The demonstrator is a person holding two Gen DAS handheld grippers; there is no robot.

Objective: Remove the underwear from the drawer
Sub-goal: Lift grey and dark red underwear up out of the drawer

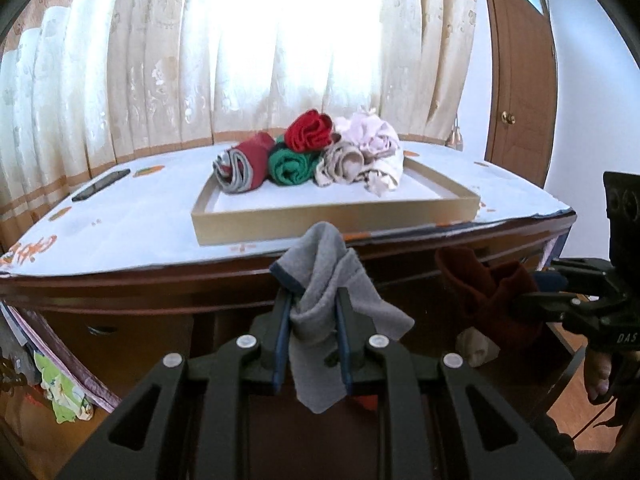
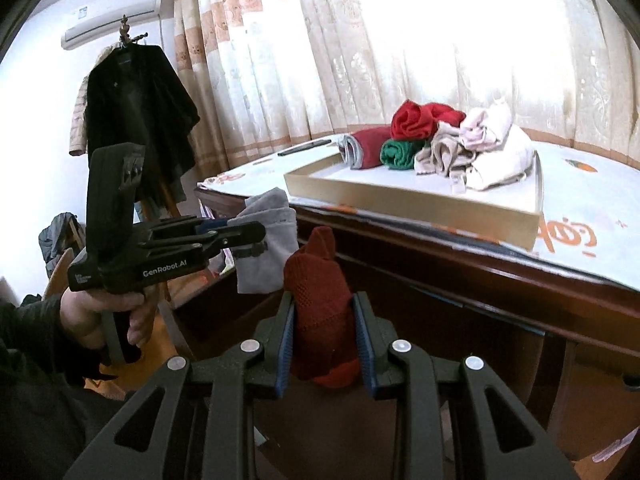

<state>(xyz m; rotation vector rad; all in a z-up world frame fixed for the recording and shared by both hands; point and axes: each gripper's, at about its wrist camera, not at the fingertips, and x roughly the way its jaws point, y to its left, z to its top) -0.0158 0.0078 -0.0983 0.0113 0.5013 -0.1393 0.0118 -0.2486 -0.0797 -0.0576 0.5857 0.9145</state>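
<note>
- Left gripper (image 1: pixel 312 320): black two-finger tool w/ blue pads, jaws nearly closed, pinching a soft grey knit underwear piece with dark blue trim (image 1: pixel 324 280). Cloth bunches up above the pads; a flap hangs below.
- Right gripper (image 2: pixel 325 320): same type, jaws narrow, clamped on a dark red ribbed knit underwear piece (image 2: pixel 320 292). Top pokes up past the fingertips, bottom edge droops under.
- Both pieces held in the air in front of the dark brown wooden dresser (image 1: pixel 160 284), below its top edge & apart from each other.
- In the right-wrist view a person's hand (image 2: pixel 108 312) grips the left tool's handle; dark sleeve at frame edge.
- On the dresser top: white cover sheet with orange prints (image 1: pixel 132 216); on it a shallow tan cardboard tray with white floor (image 1: pixel 320 220).
- Far end of tray holds a pile of rolled cloth: grey-and-maroon roll (image 1: pixel 244 168), green roll (image 1: pixel 292 168), bright red roll (image 1: pixel 310 130) on top, beige roll (image 1: pixel 344 162), pale pink bundle (image 1: pixel 376 140). Near part of tray is bare.
- Tray's front wall & dresser's front edge stand btwn the held pieces and the pile.
- Black phone (image 1: pixel 100 186) lies flat on the sheet, left of tray, well apart.
- Behind: cream-and-orange patterned curtains (image 1: pixel 160 60), bright window light.
- Brown wooden door with round knob (image 1: pixel 520 92) at far right in left-wrist view.
- Black coat on a stand (image 2: pixel 136 120) & white wall air conditioner (image 2: pixel 112 12) in right-wrist view.
- Drawer itself: can't tell from these views.
</note>
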